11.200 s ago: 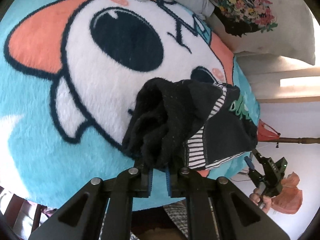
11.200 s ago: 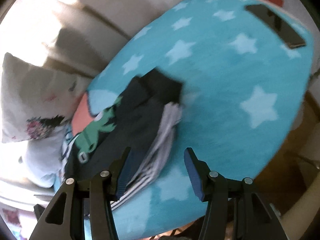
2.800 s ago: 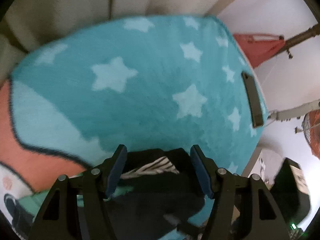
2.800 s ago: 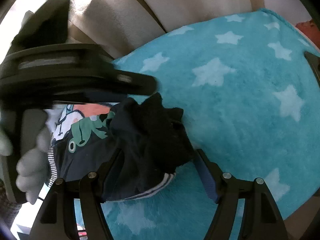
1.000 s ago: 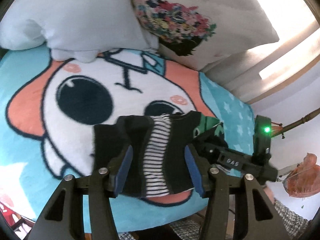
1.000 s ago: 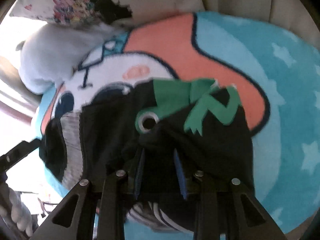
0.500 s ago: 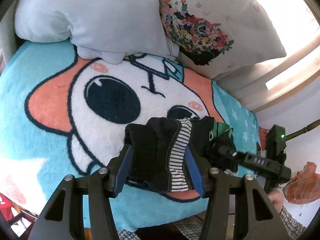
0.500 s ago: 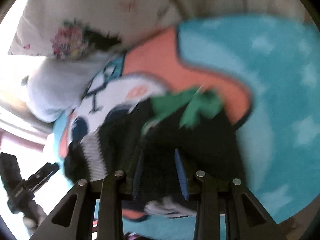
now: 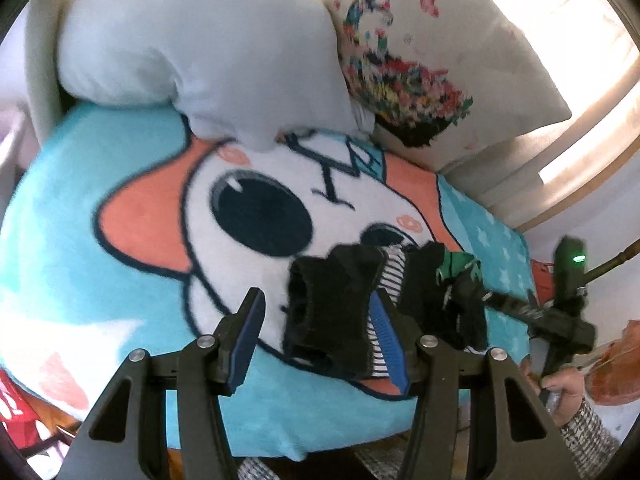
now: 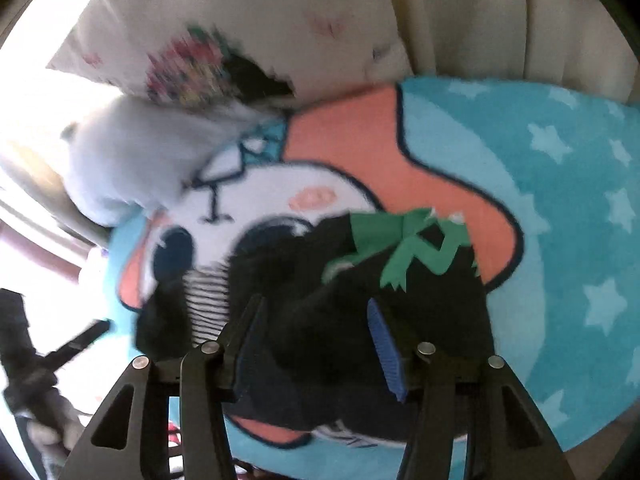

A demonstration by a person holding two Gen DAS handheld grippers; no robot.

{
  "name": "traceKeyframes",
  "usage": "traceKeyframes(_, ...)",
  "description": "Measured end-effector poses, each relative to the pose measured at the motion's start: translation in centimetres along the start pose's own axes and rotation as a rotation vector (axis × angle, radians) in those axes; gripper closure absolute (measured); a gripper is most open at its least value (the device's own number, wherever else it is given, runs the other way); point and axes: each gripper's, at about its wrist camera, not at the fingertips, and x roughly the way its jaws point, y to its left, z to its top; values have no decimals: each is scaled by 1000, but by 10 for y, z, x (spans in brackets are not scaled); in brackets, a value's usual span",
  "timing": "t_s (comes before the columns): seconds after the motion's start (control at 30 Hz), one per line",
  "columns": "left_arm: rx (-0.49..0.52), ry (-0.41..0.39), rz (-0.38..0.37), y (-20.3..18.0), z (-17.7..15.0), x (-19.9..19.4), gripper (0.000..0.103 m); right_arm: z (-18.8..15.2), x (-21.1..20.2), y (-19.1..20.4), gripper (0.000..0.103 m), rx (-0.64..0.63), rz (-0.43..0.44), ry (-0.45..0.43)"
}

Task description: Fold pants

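The pants (image 9: 320, 332) lie bunched on the cartoon-face blanket (image 9: 80, 248); they are black with a striped lining (image 9: 390, 276) and a green frog print (image 10: 404, 240). My left gripper (image 9: 317, 295) hangs open above the blanket, its fingers framing the black end of the pants without touching the cloth. In the right wrist view my right gripper (image 10: 315, 302) hovers over the frog end of the pants (image 10: 432, 312). Its jaws are opening; black cloth lies beneath and between them, and the pads are clear of it. A hand (image 9: 560, 384) holds that gripper at the right.
A pale grey pillow (image 9: 200, 48) and a floral pillow (image 9: 420, 60) lean at the head of the blanket. The blanket's starred teal part (image 10: 568, 220) stretches to the right. The bed's front edge (image 9: 280, 444) runs just below my left fingers.
My right gripper's jaws have parted from the black cloth they pinched, and it has lifted a little. My left gripper, open throughout, has drawn back, so the pants look smaller and sit further right.
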Motion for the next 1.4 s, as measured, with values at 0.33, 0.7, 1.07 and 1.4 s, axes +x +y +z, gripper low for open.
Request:
traceKeyframes(0.33,57,-329,309,2,-1,-84,25,-11,49,9,4,-8,-12,112)
traceKeyframes(0.7,-88,-342,424,32,20,-125,5,-20,49,5,0,109,-6,-11)
traceKeyframes(1.07,-95,-204,509,6,-2,-115,5,-5,49,15,4,24,-26,124)
traceKeyframes(1.4,-60,-171,539,-2,3,-101,5,8,7,66,5,-48,37,-7)
